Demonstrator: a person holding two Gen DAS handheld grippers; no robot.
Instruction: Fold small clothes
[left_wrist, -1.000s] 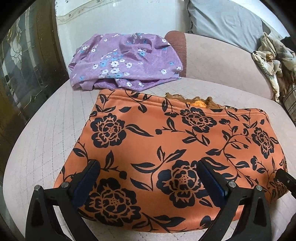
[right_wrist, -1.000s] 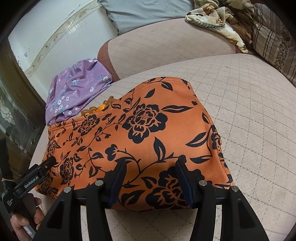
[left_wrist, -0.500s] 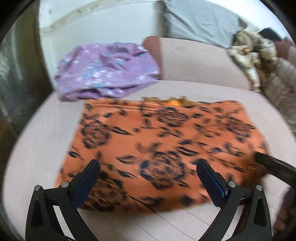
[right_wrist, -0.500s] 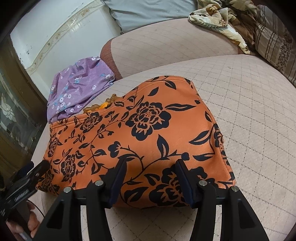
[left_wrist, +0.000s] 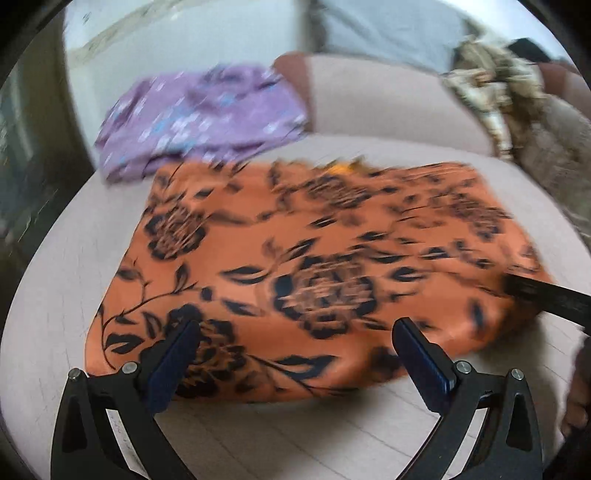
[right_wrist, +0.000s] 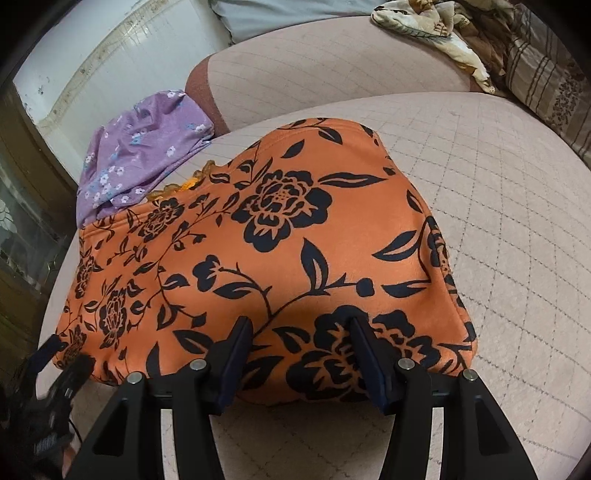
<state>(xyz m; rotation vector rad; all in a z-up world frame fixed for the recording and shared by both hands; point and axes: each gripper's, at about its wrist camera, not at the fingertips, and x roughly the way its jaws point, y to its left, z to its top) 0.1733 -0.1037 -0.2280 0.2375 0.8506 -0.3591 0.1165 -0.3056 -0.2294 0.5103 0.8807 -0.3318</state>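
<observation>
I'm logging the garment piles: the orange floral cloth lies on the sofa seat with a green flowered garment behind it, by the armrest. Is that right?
Not quite: the garment behind the orange floral cloth is purple with small flowers, not green. The right wrist view shows it clearly. The rest holds: the orange cloth lies on the sofa seat, with the garment behind it by the armrest.

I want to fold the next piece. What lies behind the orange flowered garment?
Behind the orange flowered garment lies a purple flowered cloth on the cushion, beside the sofa arm. Where their edges meet is hidden.
</observation>
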